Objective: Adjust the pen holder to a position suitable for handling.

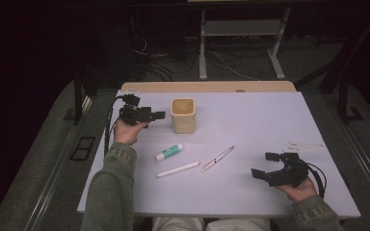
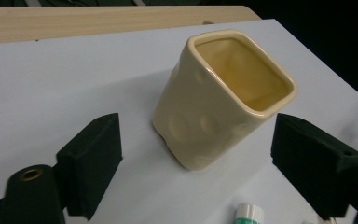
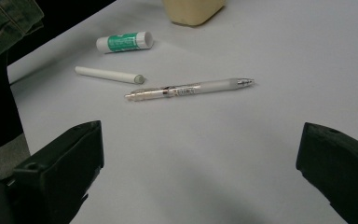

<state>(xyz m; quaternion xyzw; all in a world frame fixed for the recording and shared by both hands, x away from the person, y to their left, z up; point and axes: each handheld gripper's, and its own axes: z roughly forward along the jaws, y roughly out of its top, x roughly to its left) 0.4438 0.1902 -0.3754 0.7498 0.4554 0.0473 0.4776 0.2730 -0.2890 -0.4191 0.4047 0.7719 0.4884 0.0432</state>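
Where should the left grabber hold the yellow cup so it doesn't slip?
Probably across the cup's two flat side walls, below the rim, coming in level from the side the left gripper already faces. The cup stands upright on the table and is squarish, so flat walls give the pads more to press on than corners would. The open jaws already stand to either side of it, not touching.

Cup (image 1: 183, 115) stands behind glue stick (image 1: 169, 152), pen (image 1: 218, 158) to the right
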